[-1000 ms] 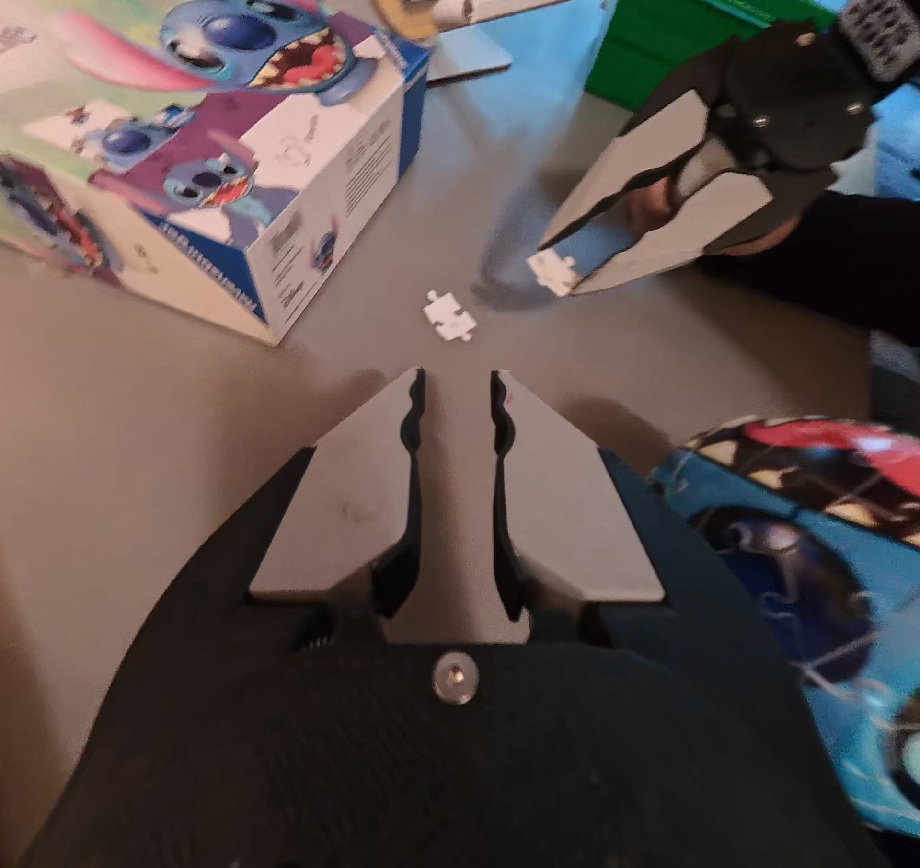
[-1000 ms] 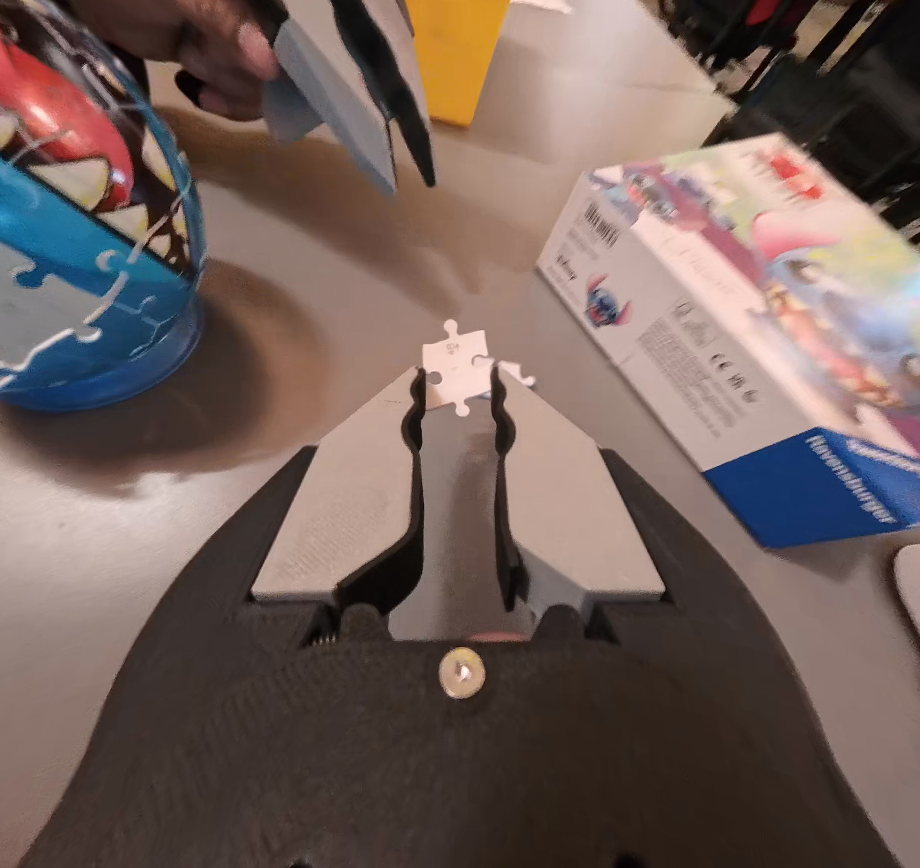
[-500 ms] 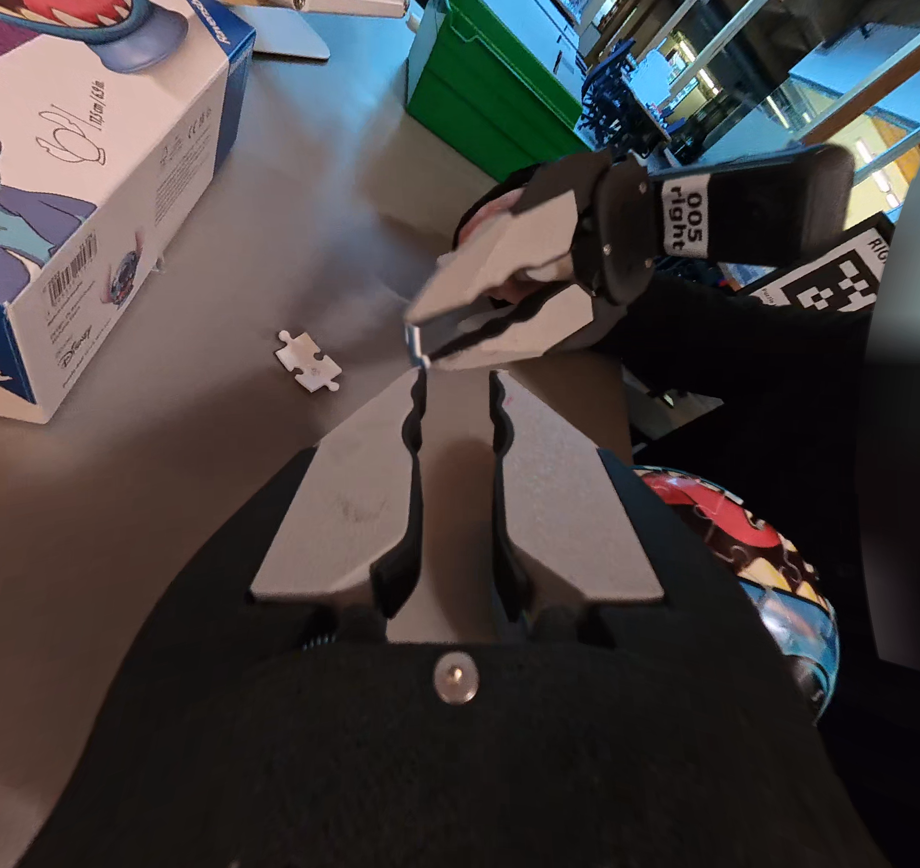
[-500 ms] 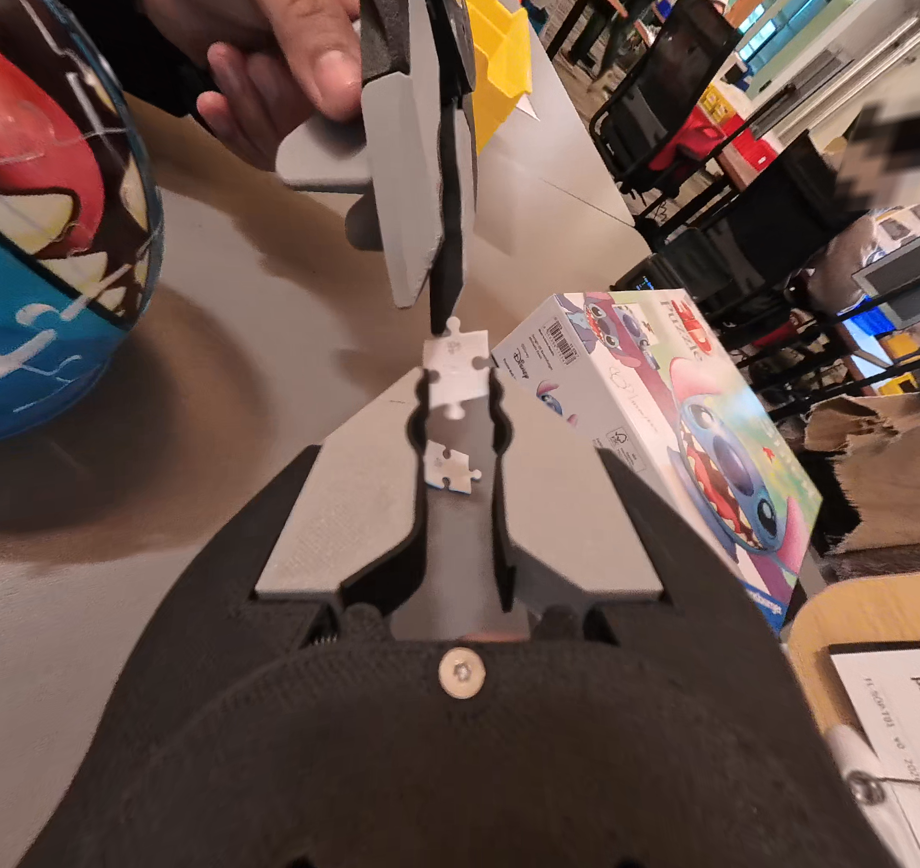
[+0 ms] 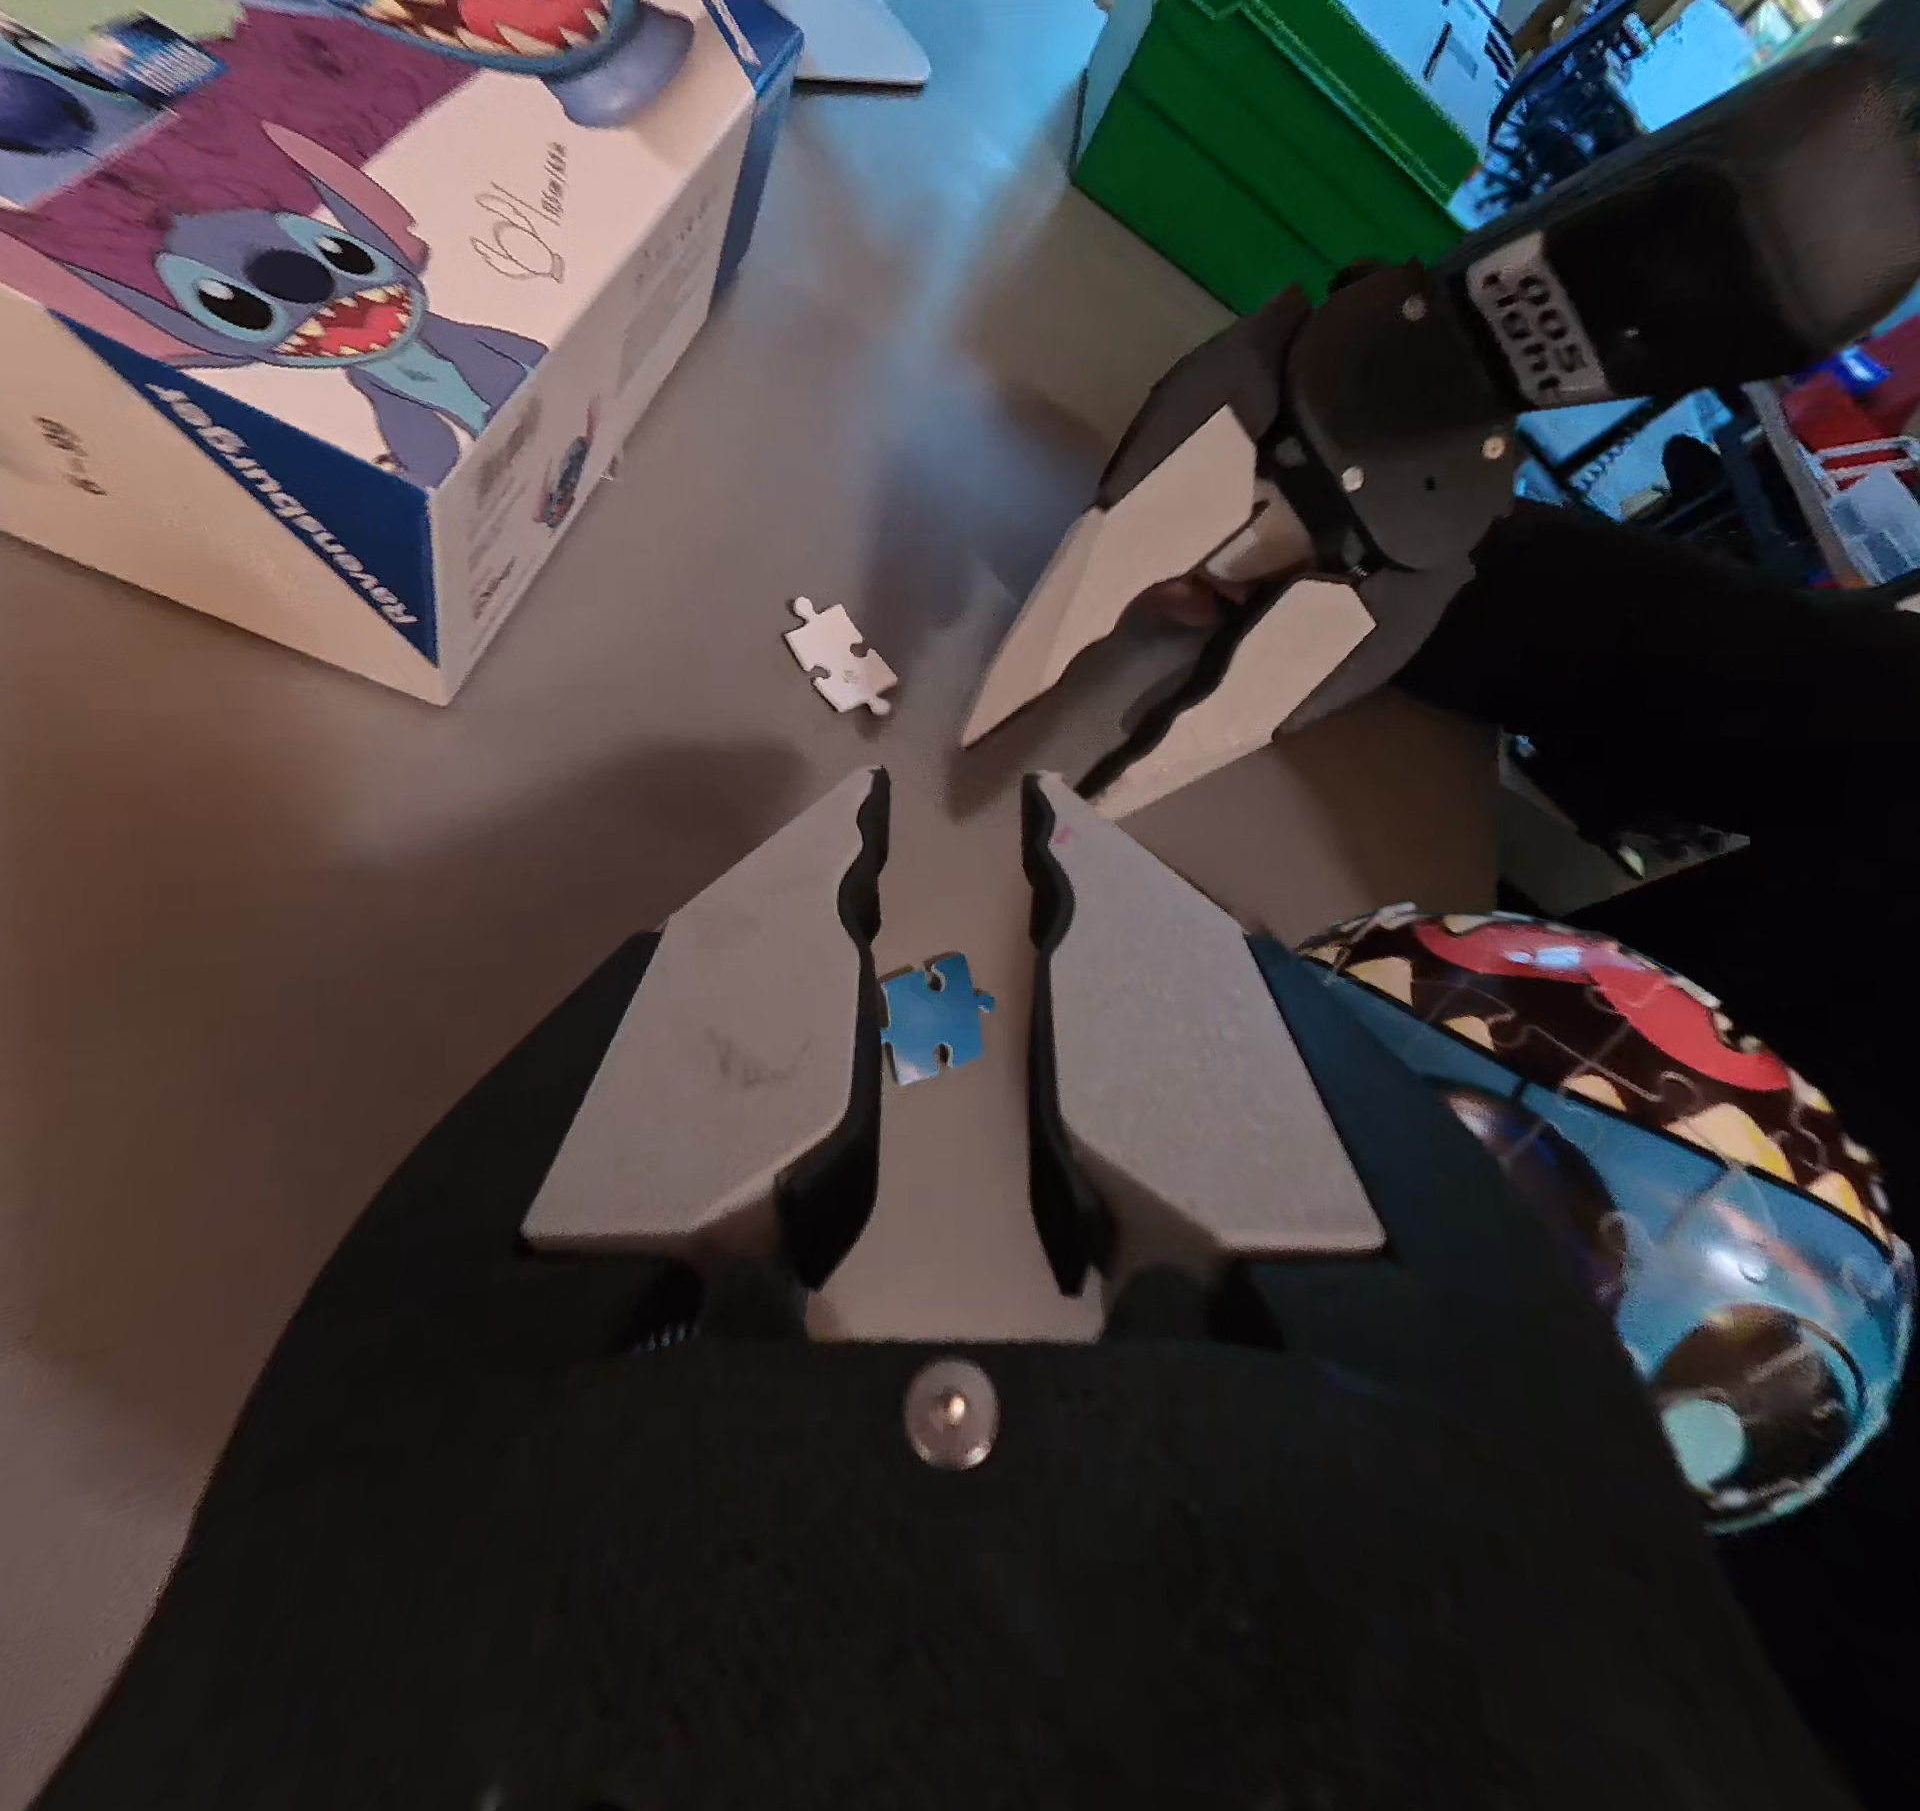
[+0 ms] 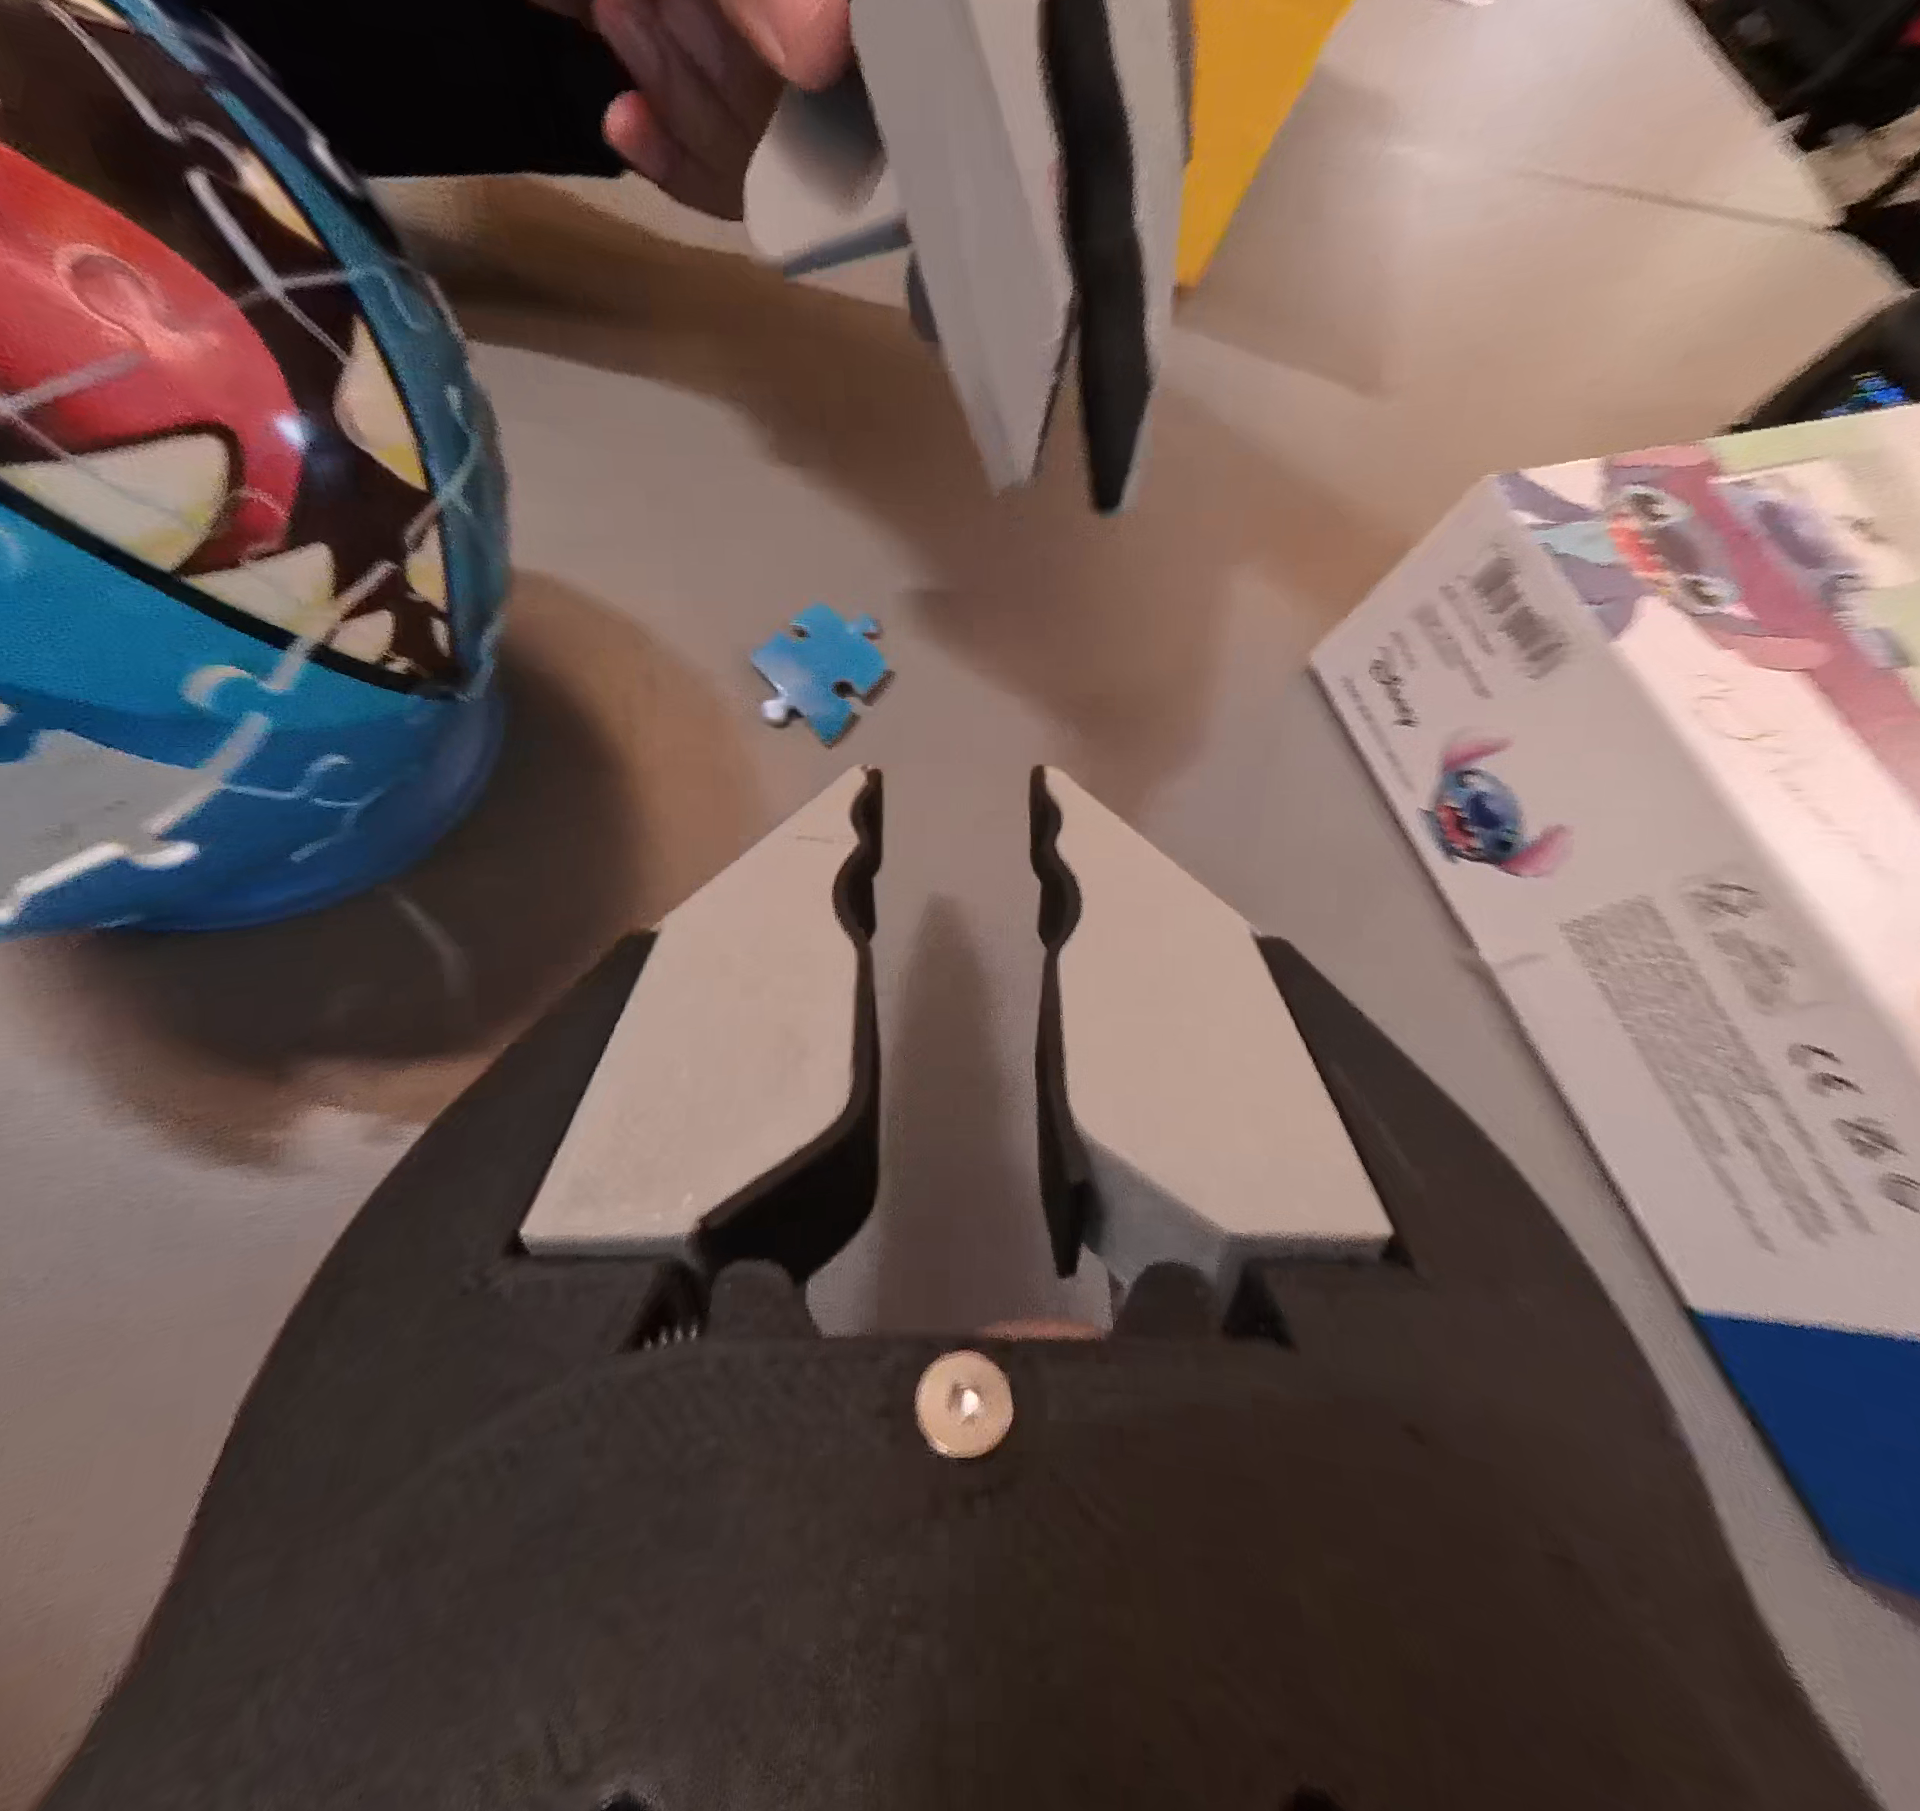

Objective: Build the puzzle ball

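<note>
A blue puzzle piece (image 6: pixel 821 670) lies face up on the grey table, just ahead of my right gripper (image 6: pixel 954 785), which is open and empty. In the left wrist view the same piece (image 5: pixel 935 1023) shows on the table between the fingers of my left gripper (image 5: pixel 954 795), which is open and hovers above it. A second piece (image 5: pixel 842 655) lies white side up farther out. The partly built puzzle ball (image 6: pixel 208 618), blue with a red mouth and teeth, stands left of the right gripper and also shows in the left wrist view (image 5: pixel 1662 1190).
The printed puzzle box (image 5: pixel 364 255) lies on the table, right of the right gripper (image 6: pixel 1662 826). A green crate (image 5: pixel 1247 99) and a yellow bin (image 6: pixel 1247 47) stand at the table's far sides. A person's hand (image 6: pixel 727 26) holds the left gripper. The grippers' ends are close to 5 cm from one another.
The right gripper held a piece white side towards me half a second ago. That piece now lies blue side up on the table, and the right gripper is empty and lower.
</note>
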Demonstrator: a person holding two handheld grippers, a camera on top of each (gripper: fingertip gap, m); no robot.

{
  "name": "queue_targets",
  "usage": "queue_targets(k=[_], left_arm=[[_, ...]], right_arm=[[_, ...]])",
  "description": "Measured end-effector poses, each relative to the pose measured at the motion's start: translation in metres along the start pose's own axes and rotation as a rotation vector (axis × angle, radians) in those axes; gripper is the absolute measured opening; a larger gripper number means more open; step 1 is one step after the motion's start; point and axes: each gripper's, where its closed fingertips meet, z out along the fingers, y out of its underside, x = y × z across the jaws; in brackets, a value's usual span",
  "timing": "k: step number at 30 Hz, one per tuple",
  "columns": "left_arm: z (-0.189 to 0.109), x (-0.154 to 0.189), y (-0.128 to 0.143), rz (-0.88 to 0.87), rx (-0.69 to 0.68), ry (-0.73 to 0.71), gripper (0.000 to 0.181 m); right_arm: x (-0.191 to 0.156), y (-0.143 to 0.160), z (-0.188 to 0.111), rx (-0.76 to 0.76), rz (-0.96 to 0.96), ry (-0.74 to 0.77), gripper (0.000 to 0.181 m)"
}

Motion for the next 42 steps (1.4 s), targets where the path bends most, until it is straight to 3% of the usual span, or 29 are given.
queue_targets(k=[6, 15, 19, 22, 25, 29, 31, 35, 39, 42], left_arm=[[-0.019, -0.001, -0.001, 0.044, 0.042, -0.106, 0.023], [-0.015, -0.004, -0.006, 0.004, 0.101, -0.093, 0.023], [-0.014, -0.019, 0.000, -0.035, 0.093, -0.122, 0.024], [-0.014, -0.026, 0.002, -0.029, 0.085, -0.153, 0.024], [-0.016, -0.027, 0.002, -0.015, 0.091, -0.170, 0.024], [-0.017, -0.027, 0.003, -0.025, 0.102, -0.151, 0.023], [-0.017, -0.024, 0.006, -0.015, 0.083, -0.135, 0.023], [-0.038, 0.012, 0.005, 0.011, 0.138, -0.005, 0.030], [-0.083, 0.068, 0.018, 0.074, 0.210, 0.136, 0.034], [-0.098, 0.102, 0.050, 0.109, 0.156, 0.125, 0.070]], right_arm=[[-0.021, -0.006, 0.013, -0.020, -0.081, -0.230, 0.031], [-0.029, 0.001, 0.045, -0.142, -0.225, -0.410, 0.043], [-0.036, 0.000, 0.053, -0.155, -0.146, -0.410, 0.049], [-0.035, -0.002, 0.055, -0.155, -0.127, -0.346, 0.027], [-0.030, -0.001, 0.054, -0.159, -0.088, -0.277, 0.026], [-0.021, 0.009, 0.039, -0.150, -0.020, -0.192, 0.027], [-0.014, 0.018, 0.027, -0.153, 0.036, -0.135, 0.038], [-0.013, 0.024, -0.018, -0.084, 0.185, -0.096, 0.046], [-0.037, 0.010, -0.063, 0.096, 0.331, -0.276, 0.055], [-0.054, -0.006, -0.081, 0.209, 0.454, -0.450, 0.065]])
